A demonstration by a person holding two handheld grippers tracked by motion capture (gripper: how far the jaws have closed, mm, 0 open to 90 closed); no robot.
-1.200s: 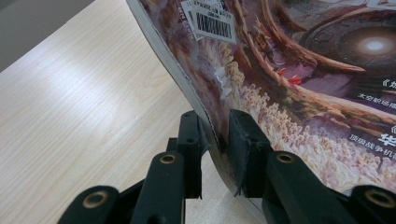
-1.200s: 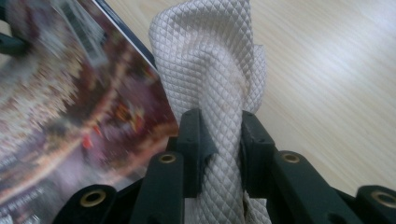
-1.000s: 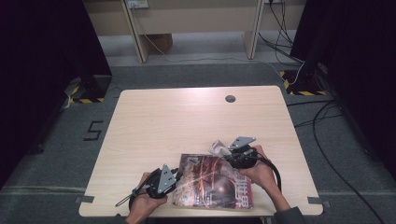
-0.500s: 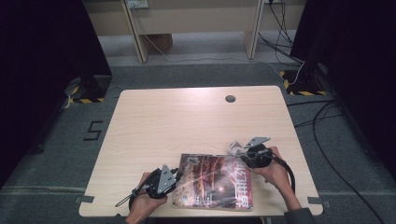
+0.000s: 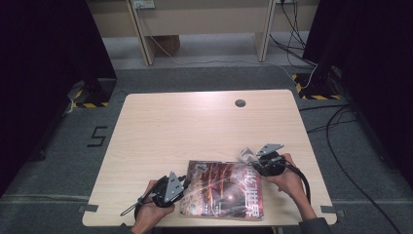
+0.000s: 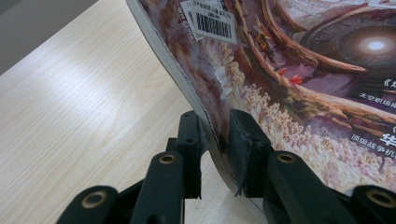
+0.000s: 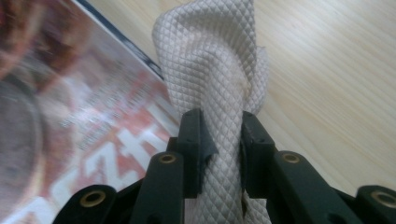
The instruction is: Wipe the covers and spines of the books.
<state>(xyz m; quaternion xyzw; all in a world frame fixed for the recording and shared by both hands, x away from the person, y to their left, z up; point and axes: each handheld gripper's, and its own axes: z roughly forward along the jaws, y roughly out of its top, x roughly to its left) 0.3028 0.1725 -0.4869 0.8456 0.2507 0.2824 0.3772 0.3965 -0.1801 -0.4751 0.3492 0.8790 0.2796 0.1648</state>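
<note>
magazine [image 5: 225, 189]: dark reddish-brown cover, glowing white centre, white lettering, white barcode label
cloth [image 7: 212, 70]: off-white, diamond-quilted pattern
table [image 5: 195, 126]: pale wood grain
jaws: black

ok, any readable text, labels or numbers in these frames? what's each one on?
"5": painted on the floor left of the table.
Barcode sticker on the magazine: digits too small to read.
Cover title, large white Chinese characters: too blurred to read.
Small white cover lines: cut off, unreadable.
Cloth: no text.
</note>
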